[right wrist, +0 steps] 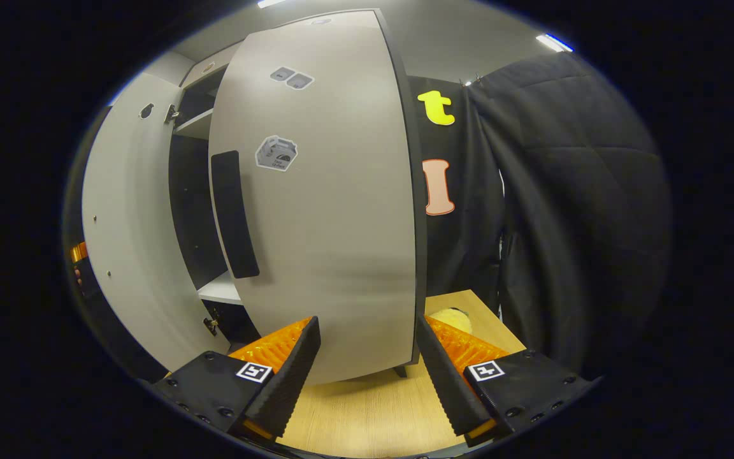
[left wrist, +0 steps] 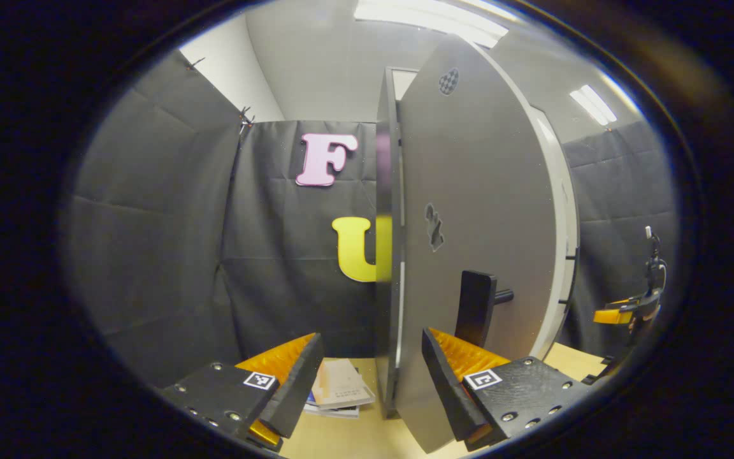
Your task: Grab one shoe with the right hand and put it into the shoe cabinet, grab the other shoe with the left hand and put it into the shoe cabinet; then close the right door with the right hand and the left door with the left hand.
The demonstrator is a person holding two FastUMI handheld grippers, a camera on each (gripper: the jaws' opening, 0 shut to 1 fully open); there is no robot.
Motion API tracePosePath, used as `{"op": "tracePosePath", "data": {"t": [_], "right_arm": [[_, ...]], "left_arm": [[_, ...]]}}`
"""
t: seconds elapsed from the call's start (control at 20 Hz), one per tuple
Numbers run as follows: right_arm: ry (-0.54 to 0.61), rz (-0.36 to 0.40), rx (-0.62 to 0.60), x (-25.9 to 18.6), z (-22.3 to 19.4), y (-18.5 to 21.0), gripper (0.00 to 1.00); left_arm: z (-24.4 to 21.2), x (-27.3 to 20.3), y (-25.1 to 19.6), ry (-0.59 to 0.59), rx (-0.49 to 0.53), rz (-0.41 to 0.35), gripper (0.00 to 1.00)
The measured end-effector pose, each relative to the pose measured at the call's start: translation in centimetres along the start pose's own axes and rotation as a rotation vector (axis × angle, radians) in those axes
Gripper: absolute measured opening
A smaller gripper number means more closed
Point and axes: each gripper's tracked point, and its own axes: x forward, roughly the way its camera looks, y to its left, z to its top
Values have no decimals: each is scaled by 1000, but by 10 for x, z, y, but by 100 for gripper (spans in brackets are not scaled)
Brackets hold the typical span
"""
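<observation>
1. While both pale grey flat-panel cabinet doors stood ajar, the risk lay in the closing push: the left hand-held gripper (left wrist: 371,376) had its fingers spread either side of the left door's (left wrist: 475,242) free edge, and a swing begun from there could, by this reading, catch a finger against the panel or skid off the edge.
2. A second hazard, judged from the left gripper view, was the small stack of books (left wrist: 340,389) lying on the light wooden desk (left wrist: 367,440) just beside the foot of that door; a door swung the wrong way could sweep them.
3. The right hand-held gripper (right wrist: 367,376) was also spread wide and clamped on nothing, its fingers low in front of the right door (right wrist: 322,210), near that door's outer edge and well clear of the long black bar handle (right wrist: 234,213).
4. Neither shoe could be made out; the dark cabinet interior (right wrist: 192,210) with its white shelf showed through the gap between the doors, so the shoes were judged already stowed.
5. Both tools pointed roughly level at the doors, with the right one visible far off at the edge of the left gripper view.
6. A yellow rounded object (right wrist: 453,319) sat on the desk behind the right door; what it was could not be told.
</observation>
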Motion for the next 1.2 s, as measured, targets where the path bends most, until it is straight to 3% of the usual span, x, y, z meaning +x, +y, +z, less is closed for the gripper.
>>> {"op": "tracePosePath", "data": {"t": [0.05, 0.1, 0.15, 0.3, 0.45, 0.6, 0.95, 1.0, 1.2], "right_arm": [[-10, 3, -4, 3, 5, -4, 96], [-18, 11, -2, 4, 7, -9, 96], [-23, 20, 2, 5, 10, -12, 96], [-24, 30, -8, 8, 10, -29, 96], [-30, 38, 5, 7, 14, -45, 96], [-57, 14, -13, 2, 21, -65, 96], [-100, -2, -12, -16, 48, -72, 96], [-107, 0, -8, -18, 54, -70, 96], [-157, 10, 13, -25, 83, -57, 95]], "left_arm": [[0, 1, -6, 5, 0, -15, 95], [1, 3, -12, 5, 9, -22, 91], [1, 4, -15, 4, 21, -22, 95], [0, 16, -36, 1, 38, -62, 91], [-1, 23, -53, -4, 83, -95, 95], [3, 17, -47, -3, 109, -42, 95], [20, 22, -60, -44, -62, -2, 95], [23, 20, -59, -50, -60, 10, 89], [32, 9, -51, -68, 3, 66, 94]]}}
